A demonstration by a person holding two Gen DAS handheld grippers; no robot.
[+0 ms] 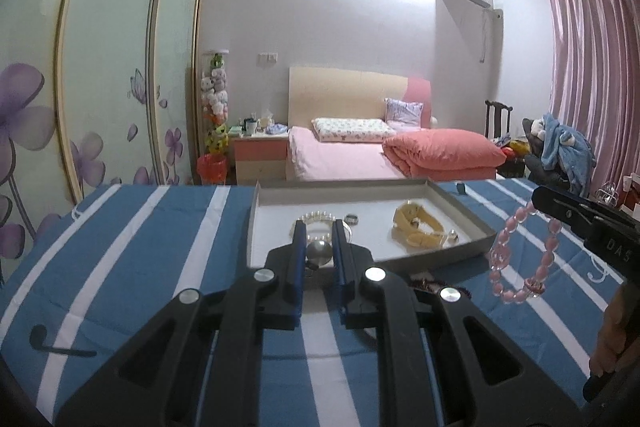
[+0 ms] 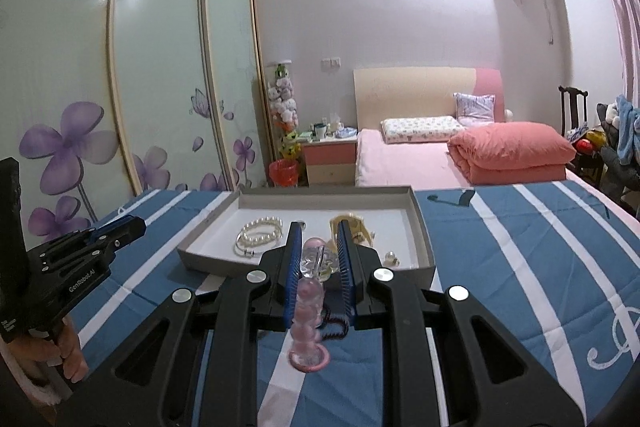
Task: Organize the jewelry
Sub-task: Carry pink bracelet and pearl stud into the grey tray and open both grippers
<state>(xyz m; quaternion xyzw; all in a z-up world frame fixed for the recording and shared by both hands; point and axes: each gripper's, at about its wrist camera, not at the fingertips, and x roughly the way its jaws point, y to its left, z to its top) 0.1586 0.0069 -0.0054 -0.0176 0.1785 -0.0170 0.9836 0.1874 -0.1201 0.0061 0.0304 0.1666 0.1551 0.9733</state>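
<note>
Your right tongs (image 2: 318,247) carry the pink bead bracelet (image 1: 520,255), which dangles at the right of the left view, above the striped bench (image 1: 140,247) and just short of the grey tray (image 1: 460,211). Carry it over the near rim, lower until the beads rest on the white floor beside the yellow piece (image 1: 416,227), then release. The beads are glossy, translucent pink. Your left tongs (image 1: 319,227) stand narrowly parted and empty over the pearls (image 1: 318,217).
</note>
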